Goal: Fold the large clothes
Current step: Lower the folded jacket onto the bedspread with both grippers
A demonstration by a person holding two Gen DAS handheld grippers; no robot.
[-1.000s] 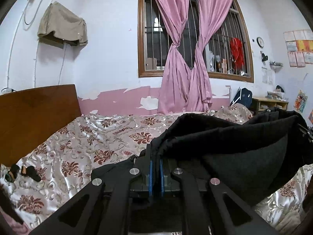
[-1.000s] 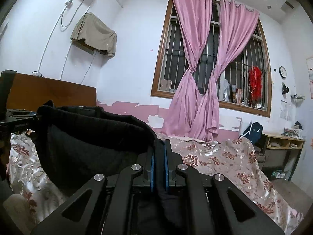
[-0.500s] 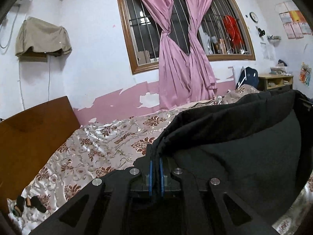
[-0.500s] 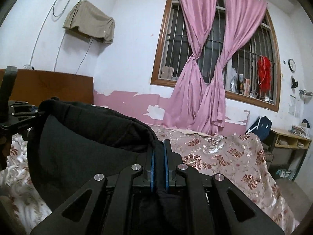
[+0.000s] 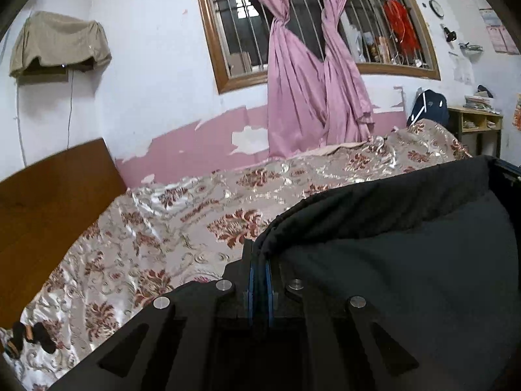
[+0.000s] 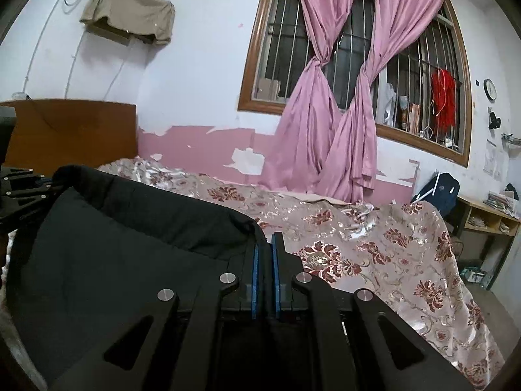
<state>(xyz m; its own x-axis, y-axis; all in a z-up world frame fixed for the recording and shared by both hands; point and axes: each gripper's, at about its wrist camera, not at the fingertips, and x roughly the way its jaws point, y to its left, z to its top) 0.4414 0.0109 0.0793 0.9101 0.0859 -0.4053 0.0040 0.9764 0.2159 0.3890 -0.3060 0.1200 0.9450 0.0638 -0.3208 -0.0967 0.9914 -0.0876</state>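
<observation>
Since the earlier frames both views have tilted and the cloth hangs wider. The left gripper (image 5: 259,260) and right gripper (image 6: 267,254) each pinch the hem of the soft, heavy black fleece garment (image 5: 407,260), stretched lower-frame above the floral satin bedspread (image 5: 162,228); hem corners look the best hold.

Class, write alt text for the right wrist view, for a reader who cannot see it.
The right claw is shut on the edge of a black garment, which stretches left to the left claw, above a bed with a floral cover. Behind are pink curtains at a barred window.
</observation>
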